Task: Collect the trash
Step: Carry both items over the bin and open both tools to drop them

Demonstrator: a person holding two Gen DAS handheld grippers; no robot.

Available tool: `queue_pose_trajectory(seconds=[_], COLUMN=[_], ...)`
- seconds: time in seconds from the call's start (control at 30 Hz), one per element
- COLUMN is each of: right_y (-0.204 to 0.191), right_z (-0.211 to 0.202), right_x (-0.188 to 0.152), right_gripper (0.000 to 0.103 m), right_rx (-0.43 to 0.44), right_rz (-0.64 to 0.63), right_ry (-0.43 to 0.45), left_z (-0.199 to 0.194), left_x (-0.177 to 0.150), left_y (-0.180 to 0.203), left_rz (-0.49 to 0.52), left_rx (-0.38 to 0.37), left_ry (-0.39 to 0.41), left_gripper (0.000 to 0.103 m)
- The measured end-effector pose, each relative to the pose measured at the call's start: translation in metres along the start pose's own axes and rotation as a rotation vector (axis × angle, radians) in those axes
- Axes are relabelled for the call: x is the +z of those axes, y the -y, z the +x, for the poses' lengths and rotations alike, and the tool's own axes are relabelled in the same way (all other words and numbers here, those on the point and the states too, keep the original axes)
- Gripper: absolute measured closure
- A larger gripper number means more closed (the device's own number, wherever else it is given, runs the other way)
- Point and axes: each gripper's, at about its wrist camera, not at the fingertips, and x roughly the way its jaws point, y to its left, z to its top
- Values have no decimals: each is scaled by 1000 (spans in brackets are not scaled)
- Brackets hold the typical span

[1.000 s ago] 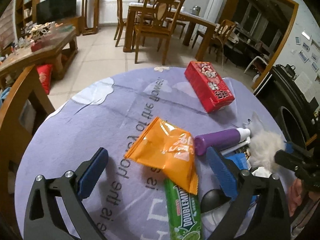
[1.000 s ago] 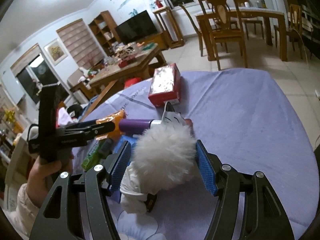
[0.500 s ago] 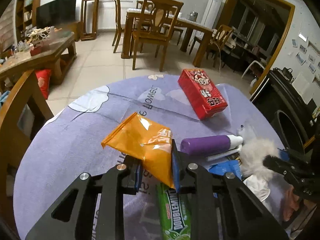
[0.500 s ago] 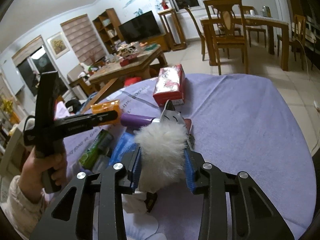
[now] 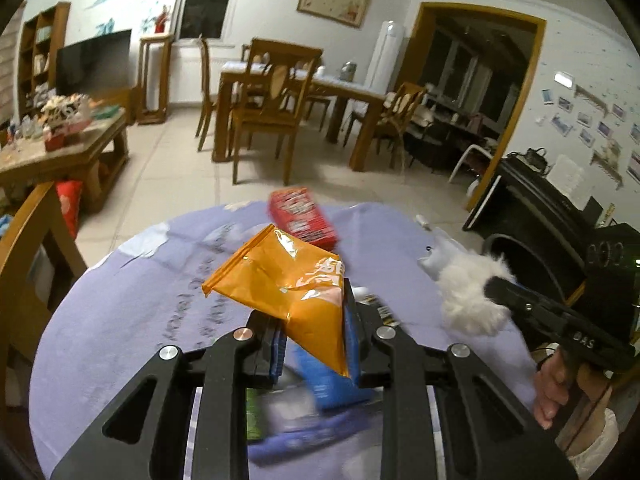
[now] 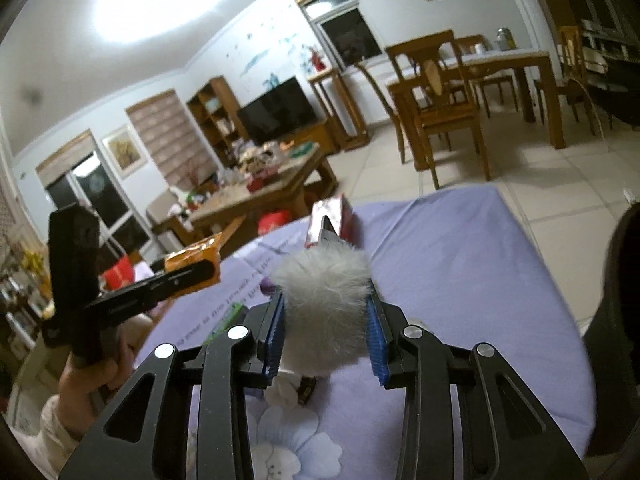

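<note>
Left wrist view. Your left gripper (image 5: 314,332) was clamped on the orange packet (image 5: 288,284). The blue pads (image 5: 351,336) pinched its lower corner. The rest of the packet fanned up and to the left of the fingers, clear of the table (image 5: 120,312). Directly under the fingers lay a blue wrapper (image 5: 332,384), blurred. A green wrapper (image 5: 253,416) sat just left of it, also blurred. Ahead of the packet, further out on the purple cloth, lay the red box (image 5: 302,216), flat and apart from the packet. To the right of your left gripper, your right gripper (image 5: 516,300) came in from the side with the white fluff (image 5: 468,292) at its tip. Your right hand (image 5: 554,384) gripped its handle at the right edge of the view.

Right wrist view. At the far left your left hand (image 6: 92,376) held the left gripper (image 6: 196,274), seen side-on. The orange packet (image 6: 196,256) stuck out above its tip, off the cloth. A strip of the green wrapper (image 6: 228,318) showed on the table just left of your right gripper. Your right gripper (image 6: 324,320) was clamped on the white fluff (image 6: 324,296), one blue pad (image 6: 276,332) pressed into each side. The fluff bulged above and ahead of the fingers. Something white and a small dark piece hung below it; you could not tell what. Beyond the fluff, past the fingertips, the red box (image 6: 336,220) lay on the table (image 6: 460,264).
</note>
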Motion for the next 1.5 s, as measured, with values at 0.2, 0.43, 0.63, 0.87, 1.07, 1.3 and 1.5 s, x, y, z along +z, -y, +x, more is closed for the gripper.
queue_pose_trajectory(seconds=[0.2,0.43,0.63,0.87,1.07,1.3,1.5], right_y=[28,82,131,183,219,242,253], right_z=[-55,-124,-173,-216,-238,-245,-240], right_x=[2,-6,-19,-39,-57,-76,-79], right_gripper=[68,68,68,68,68,68,65], right_rx=[-39,-125,-187,-250,-278,-288,-296], right_rz=[40,118,184,260,313,357,382], right_ry=[88,193,247,287,306,303,297], left_z=[-1,19,41,72,91,111,123], left_x=[4,3,-2,-13,-24,-26,-30], left_y=[62,140,201,257,281,297,311], left_rz=[83,196,271,338,373,387,400], left_rx=[-69,-161,-229,-295,-311,-310,-314], left_ry=[21,6,-18,-66,-103,-139,-173], left_gripper=[79,79,79,79,79,79,76])
